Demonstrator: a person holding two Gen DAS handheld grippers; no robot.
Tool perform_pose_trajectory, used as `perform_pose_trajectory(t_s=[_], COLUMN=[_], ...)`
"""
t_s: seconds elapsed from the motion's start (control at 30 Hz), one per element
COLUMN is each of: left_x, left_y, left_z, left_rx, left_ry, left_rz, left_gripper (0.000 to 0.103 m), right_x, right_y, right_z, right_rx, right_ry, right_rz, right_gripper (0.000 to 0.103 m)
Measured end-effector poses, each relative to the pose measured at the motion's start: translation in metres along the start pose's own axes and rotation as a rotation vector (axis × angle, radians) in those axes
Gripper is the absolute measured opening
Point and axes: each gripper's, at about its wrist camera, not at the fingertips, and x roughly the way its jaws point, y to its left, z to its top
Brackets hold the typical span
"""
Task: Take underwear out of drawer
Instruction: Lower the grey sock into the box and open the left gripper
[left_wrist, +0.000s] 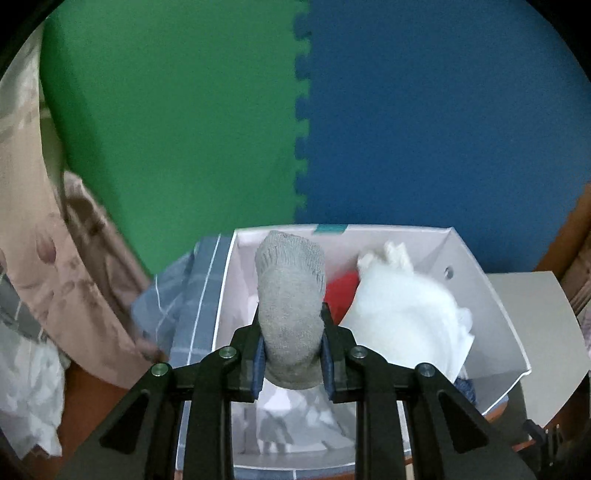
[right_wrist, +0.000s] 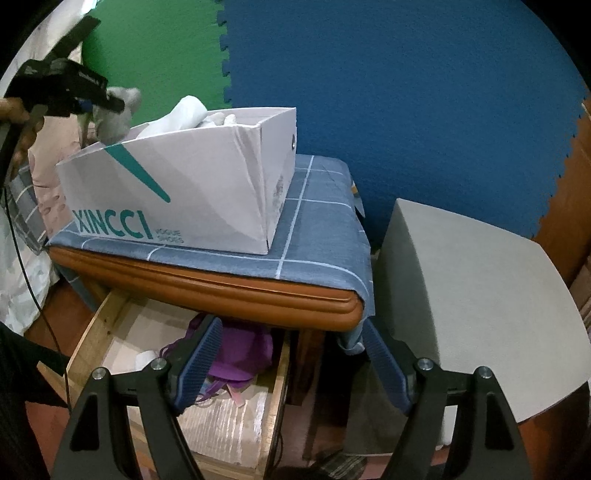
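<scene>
My left gripper (left_wrist: 291, 332) is shut on a grey knit garment (left_wrist: 290, 295), which hangs over the near-left part of a white shoe box (left_wrist: 491, 295). Inside the box lie a white cloth (left_wrist: 406, 314) and a red one (left_wrist: 341, 291). From the right wrist view, the left gripper (right_wrist: 99, 101) holds the grey garment (right_wrist: 118, 114) just above the box's (right_wrist: 184, 184) left rim. My right gripper (right_wrist: 291, 332) is open and empty over the pulled-out wooden drawer (right_wrist: 92, 325). A purple garment (right_wrist: 240, 354) lies in that drawer behind its left finger.
The box stands on a nightstand covered with a blue checked cloth (right_wrist: 317, 229). A grey panel (right_wrist: 472, 295) sits to its right. Pink floral bedding (left_wrist: 55, 258) is bunched at the left. Green and blue foam mats (left_wrist: 406, 110) cover the wall behind.
</scene>
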Motion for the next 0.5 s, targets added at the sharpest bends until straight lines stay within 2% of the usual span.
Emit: perform_pose_trajectory(t_s=[0.5], left_x=[0.029], left_y=[0.000], left_z=[-0.019], left_rx=[0.037], left_ry=[0.079], left_rz=[0.039], left_gripper=[0.021], right_x=[-0.001], right_y=[0.000], right_z=[0.000], right_rx=[-0.003], right_ry=[0.002], right_rz=[-0.002], right_gripper=[0.080])
